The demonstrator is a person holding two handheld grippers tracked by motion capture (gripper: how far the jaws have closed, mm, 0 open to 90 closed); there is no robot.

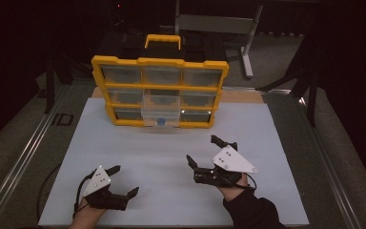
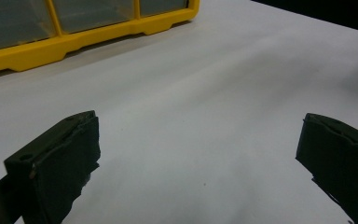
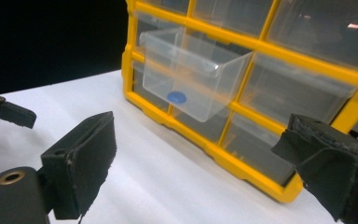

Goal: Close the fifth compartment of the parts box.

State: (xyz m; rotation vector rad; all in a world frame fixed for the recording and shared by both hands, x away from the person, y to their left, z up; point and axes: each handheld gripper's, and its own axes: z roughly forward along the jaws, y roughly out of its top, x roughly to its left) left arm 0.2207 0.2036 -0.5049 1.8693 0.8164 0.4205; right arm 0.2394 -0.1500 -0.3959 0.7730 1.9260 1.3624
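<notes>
white surface, pulled-out clear drawer with blue disc far of both tongs; right tongs nearer, left tongs farther, both spread apart and empty.

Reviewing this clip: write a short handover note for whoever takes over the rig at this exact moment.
Left gripper: open, holding nothing, low over the white table at its near left.
Right gripper: open, holding nothing, near right, pointed toward the organizer.
Yellow drawer organizer stands at the far side of the table. Its middle clear drawer is pulled out, with a small blue disc lying inside.
Done: drawer is out, disc is in it.
Left, probably: push the drawer shut; the right gripper is the nearer one.
</notes>
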